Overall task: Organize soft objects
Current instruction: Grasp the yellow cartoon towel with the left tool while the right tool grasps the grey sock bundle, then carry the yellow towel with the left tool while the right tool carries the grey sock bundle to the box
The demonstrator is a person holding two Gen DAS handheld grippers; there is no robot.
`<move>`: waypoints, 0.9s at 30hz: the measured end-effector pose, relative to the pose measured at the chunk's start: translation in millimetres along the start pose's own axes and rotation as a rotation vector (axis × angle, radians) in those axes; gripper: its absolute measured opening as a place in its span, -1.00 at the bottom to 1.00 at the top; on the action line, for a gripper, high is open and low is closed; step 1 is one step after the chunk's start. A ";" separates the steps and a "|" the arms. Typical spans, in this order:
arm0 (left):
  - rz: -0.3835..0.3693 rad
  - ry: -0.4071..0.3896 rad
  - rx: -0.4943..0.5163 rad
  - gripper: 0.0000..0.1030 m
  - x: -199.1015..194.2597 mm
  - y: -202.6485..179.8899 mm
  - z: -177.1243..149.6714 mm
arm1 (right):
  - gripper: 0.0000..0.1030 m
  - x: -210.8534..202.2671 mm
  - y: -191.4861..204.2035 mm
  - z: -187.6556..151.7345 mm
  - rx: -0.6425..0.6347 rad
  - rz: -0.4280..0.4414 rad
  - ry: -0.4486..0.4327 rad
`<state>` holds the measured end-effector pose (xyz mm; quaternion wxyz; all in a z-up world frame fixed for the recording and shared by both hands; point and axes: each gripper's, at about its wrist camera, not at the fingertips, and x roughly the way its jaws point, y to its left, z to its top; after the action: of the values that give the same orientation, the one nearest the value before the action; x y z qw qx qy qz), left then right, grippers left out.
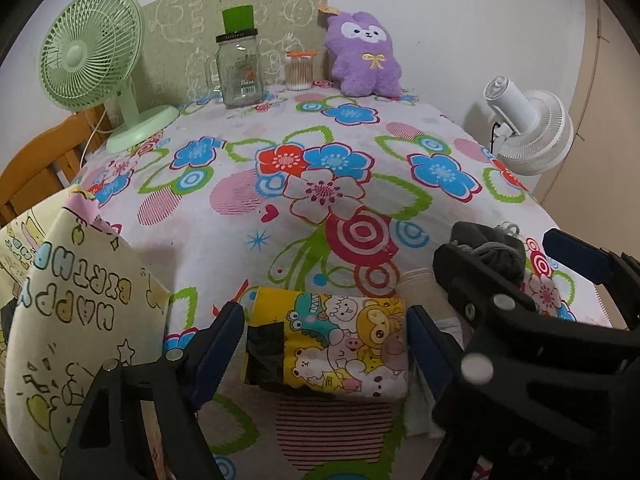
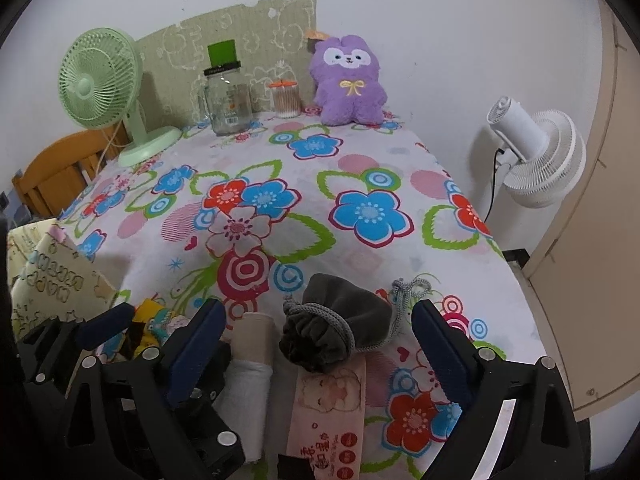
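A: Soft objects are seen at the near edge of the flowered tablecloth (image 1: 320, 152): a cartoon-print fabric pack (image 1: 332, 344) and, to its right, a grey drawstring pouch (image 2: 336, 332) of velvety cloth with a knitted cord.

B: What is found around the pouch?

A: Against its left side a beige roll (image 2: 254, 336) is set, with a white towel roll (image 2: 248, 396) just nearer; a pink printed packet (image 2: 328, 412) is partly covered by the pouch.

B: And the tongs?

A: The left gripper (image 1: 326, 340) is held with its blue pads apart, the pack between them; whether it is touched cannot be told. The right gripper (image 2: 320, 340) is spread wide around the pouch, unpressed.

B: Behind the pouch?

A: A ribbed green fan (image 1: 96, 56), a glass jar (image 1: 239, 68), a cotton-swab tub (image 1: 299, 70) and a fluffy purple plush (image 1: 362, 52) are stood at the far edge. A paper gift bag (image 1: 76, 312) is stood left of the pack.
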<state>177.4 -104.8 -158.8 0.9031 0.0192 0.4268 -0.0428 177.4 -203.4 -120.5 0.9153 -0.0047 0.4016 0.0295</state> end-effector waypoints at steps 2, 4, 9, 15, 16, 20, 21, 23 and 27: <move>0.000 0.004 0.001 0.62 2.2 0.0 -0.4 | 0.79 4.9 -0.3 0.8 0.005 0.002 0.014; -0.004 0.013 0.006 0.62 5.2 -0.6 -0.7 | 0.78 10.0 -0.5 0.6 0.011 0.003 0.025; -0.008 0.032 0.010 0.58 12.1 -1.4 -1.5 | 0.63 21.4 -1.5 -0.8 0.020 -0.004 0.062; -0.023 0.033 0.006 0.52 12.5 -0.7 -1.4 | 0.31 29.6 -3.1 -2.3 0.023 -0.022 0.085; -0.025 0.033 0.007 0.51 12.7 -1.1 -1.2 | 0.22 30.8 -3.6 -2.8 0.023 -0.026 0.090; -0.035 0.033 0.007 0.49 12.5 -0.3 -0.7 | 0.10 31.0 -5.6 -4.4 0.030 -0.024 0.094; -0.036 0.031 0.007 0.48 12.1 -0.2 -0.8 | 0.09 30.8 -5.7 -4.3 0.029 -0.022 0.094; -0.036 0.023 0.006 0.48 10.3 0.2 -0.7 | 0.06 28.8 -4.9 -4.6 0.029 -0.014 0.091; -0.029 0.009 0.011 0.48 5.7 -1.5 -0.7 | 0.04 24.4 -2.7 -5.1 0.027 -0.002 0.086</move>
<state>180.3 -106.6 -163.6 0.9004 0.0182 0.4308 -0.0583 190.3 -205.0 -142.0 0.8973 0.0059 0.4408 0.0232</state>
